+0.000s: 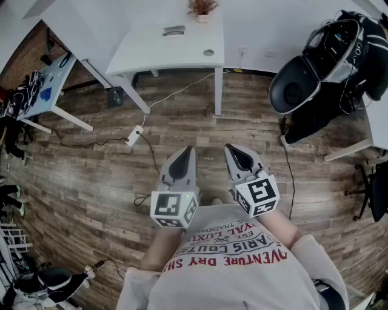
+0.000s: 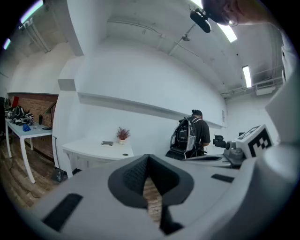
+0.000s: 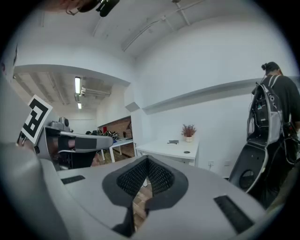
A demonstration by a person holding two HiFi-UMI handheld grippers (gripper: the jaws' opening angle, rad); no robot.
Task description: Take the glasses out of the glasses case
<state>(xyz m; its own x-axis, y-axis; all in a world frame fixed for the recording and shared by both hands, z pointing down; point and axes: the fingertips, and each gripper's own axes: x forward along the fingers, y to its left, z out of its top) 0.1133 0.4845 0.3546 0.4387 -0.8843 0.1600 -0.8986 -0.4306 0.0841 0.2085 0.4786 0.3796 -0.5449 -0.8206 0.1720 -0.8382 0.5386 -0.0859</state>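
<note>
Up ahead on the table (image 1: 151, 45): small grey thing (image 1: 174, 30) next to a plant (image 1: 202, 7). Could be the glasses case, honestly too tiny to tell
Left gripper (image 1: 185, 158): jaws pressed together, nothing in them, held by the chest over the floor (image 1: 91, 181)
Right gripper (image 1: 237, 158): same deal, closed on nothing, just beside the left one
Far right: person (image 3: 281, 89) in a dark top, back turned

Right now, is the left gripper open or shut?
Shut. The left gripper has its jaws touching at the tips with nothing between them; only floor shows behind.
</note>
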